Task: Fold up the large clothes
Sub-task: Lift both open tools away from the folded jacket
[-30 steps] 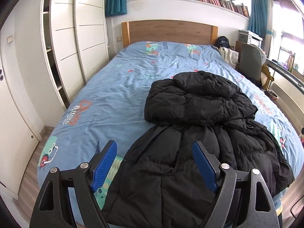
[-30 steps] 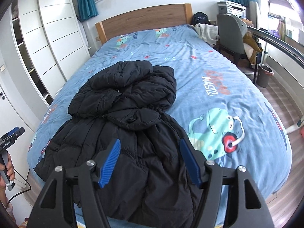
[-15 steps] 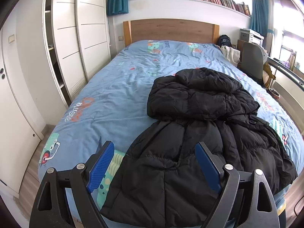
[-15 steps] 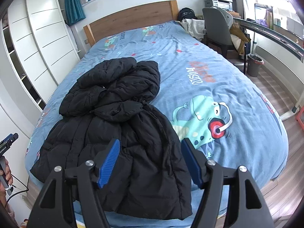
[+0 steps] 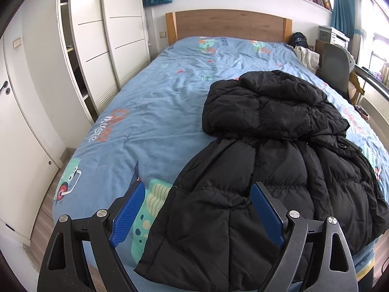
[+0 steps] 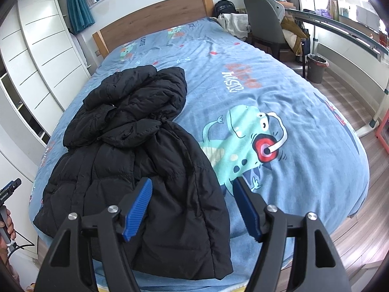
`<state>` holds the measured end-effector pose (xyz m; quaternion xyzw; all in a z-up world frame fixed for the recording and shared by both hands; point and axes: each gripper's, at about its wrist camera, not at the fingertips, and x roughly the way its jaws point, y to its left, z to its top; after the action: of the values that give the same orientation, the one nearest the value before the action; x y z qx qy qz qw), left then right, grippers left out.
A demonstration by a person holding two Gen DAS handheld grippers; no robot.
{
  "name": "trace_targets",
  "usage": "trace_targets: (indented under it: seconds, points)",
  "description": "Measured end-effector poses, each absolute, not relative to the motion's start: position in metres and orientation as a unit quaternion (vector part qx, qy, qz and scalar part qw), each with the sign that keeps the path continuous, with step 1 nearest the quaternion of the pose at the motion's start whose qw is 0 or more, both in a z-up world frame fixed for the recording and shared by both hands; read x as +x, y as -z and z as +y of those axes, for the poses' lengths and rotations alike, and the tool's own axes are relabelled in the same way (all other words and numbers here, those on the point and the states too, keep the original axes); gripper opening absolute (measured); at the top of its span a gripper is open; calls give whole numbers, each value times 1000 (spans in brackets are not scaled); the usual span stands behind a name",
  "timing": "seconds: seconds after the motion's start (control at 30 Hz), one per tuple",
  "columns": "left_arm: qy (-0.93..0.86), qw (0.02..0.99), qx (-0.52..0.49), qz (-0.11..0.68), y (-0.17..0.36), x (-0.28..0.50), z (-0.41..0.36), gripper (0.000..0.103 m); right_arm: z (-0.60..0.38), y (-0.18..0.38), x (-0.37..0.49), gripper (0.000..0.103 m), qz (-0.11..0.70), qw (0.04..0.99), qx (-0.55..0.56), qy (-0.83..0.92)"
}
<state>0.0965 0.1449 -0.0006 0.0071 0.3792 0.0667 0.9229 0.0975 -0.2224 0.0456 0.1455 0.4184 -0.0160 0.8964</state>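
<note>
Both views now sit lower and closer over the foot of the bed than in the earlier frames, the jacket's hem filling more of each picture; the jacket itself lies as it did.

Bed [image 5: 150, 112]: blue printed cover, wooden headboard at the far end; bears the one garment.

Black puffer jacket [image 5: 279, 160]: large, quilted, laid lengthwise on the half of the bed nearer the desk chair [image 6: 263, 22]; hood and upper part bunched in a heap toward the headboard; body spread toward the foot, hem at or just over the foot edge; creased, not yet squared.

Left gripper [image 5: 198, 215]: spread wide, nothing between the pads; poised over the hem corner on the wardrobe side, that side edge of the jacket running between the jaws; apart from the cloth as far as can be told.

Right gripper [image 6: 194, 209]: spread, empty; poised over the opposite hem corner, the jacket's edge and bare cover both framed between the jaws.

Person's hand [image 6: 6, 221]: at the left margin of the right view, holding the other gripper's handle.

Step in hand, as judged: the approach to the hem, one gripper per corner, ahead of the first fold.

Next move calls for: each pair of jaws lowered onto its corner, pinching the full padded thickness; both then lifted together and carried toward the hood; slippery shell likely to slide from a shallow pinch.
</note>
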Motion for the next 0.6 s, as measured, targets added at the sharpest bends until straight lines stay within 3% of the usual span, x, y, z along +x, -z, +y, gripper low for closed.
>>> trace_targets:
  seconds: [0.6]
  points:
    - [-93, 917, -2, 388, 6, 97, 168, 88, -234, -42, 92, 68, 408, 900, 153, 22]
